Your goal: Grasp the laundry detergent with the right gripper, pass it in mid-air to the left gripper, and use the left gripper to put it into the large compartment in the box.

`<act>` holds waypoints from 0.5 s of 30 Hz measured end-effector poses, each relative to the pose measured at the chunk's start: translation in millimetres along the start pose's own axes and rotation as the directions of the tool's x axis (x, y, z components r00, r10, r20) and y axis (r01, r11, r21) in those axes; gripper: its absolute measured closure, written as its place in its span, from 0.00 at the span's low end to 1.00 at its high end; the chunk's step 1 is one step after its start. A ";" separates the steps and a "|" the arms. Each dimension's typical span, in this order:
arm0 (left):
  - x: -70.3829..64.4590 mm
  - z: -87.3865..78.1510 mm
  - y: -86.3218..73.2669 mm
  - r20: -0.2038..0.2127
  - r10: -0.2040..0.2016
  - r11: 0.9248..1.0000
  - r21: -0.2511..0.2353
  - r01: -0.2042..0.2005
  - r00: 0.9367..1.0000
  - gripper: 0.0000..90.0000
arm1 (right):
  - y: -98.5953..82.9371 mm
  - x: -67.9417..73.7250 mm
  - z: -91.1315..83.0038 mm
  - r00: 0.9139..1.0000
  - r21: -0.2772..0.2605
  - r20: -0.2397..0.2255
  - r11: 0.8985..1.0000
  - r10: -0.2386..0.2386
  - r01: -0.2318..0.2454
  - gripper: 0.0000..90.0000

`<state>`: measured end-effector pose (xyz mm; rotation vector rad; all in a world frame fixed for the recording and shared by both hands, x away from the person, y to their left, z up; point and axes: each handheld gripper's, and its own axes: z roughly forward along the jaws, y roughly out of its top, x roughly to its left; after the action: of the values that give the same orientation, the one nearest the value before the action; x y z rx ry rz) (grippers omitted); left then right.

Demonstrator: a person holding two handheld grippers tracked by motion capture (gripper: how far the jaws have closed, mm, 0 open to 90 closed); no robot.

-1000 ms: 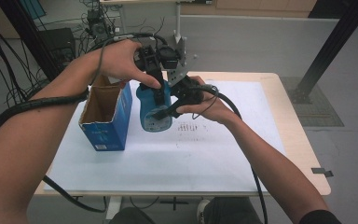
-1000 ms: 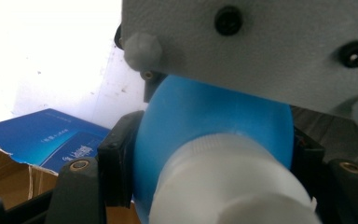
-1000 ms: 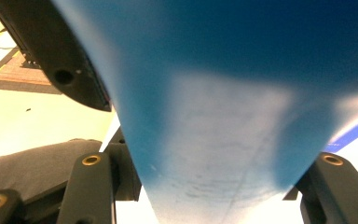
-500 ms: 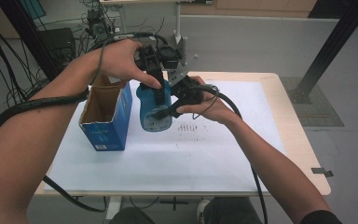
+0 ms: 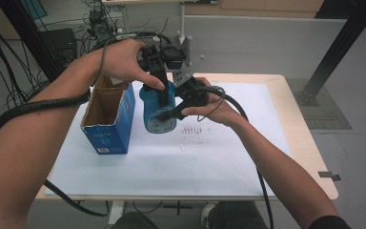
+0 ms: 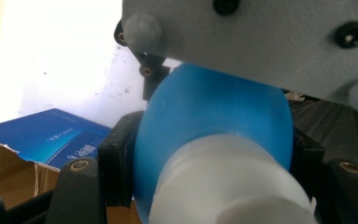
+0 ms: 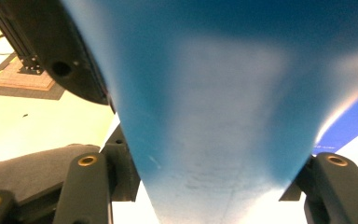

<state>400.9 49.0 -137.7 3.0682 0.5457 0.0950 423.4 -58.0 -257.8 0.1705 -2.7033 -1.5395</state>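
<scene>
Item: smooth blue plastic bottle (image 5: pixel 158 109) with white ribbed screw cap (image 6: pixel 228 186), held above the bench (image 5: pixel 295 129) by both my claws.

My left claw (image 5: pixel 161 91) is clamped on the rounded shoulder below the cap; my right claw (image 5: pixel 169 113) pinches the lower body from the side. Adjacent: open blue cardboard box (image 5: pixel 108 117), torn brown flaps, just beside the bottle, on white paper sheet (image 5: pixel 171 157).

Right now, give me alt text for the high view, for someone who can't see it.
Two hand-held grippers clamp a blue bottle above a white-covered table: the left gripper grips near its top, the right gripper grips lower on its body. An open blue cardboard box stands just left of the bottle.
</scene>
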 end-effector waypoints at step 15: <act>1.5 -1.0 -0.4 -0.005 -0.021 1.000 -0.014 0.021 1.000 0.40 | -8.6 1.5 -8.0 0.997 0.033 0.043 0.997 0.071 -0.073 0.15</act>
<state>402.2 49.9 -136.7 3.0489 0.5751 0.1058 423.3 -69.3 -261.1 0.0411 -2.7364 -1.4947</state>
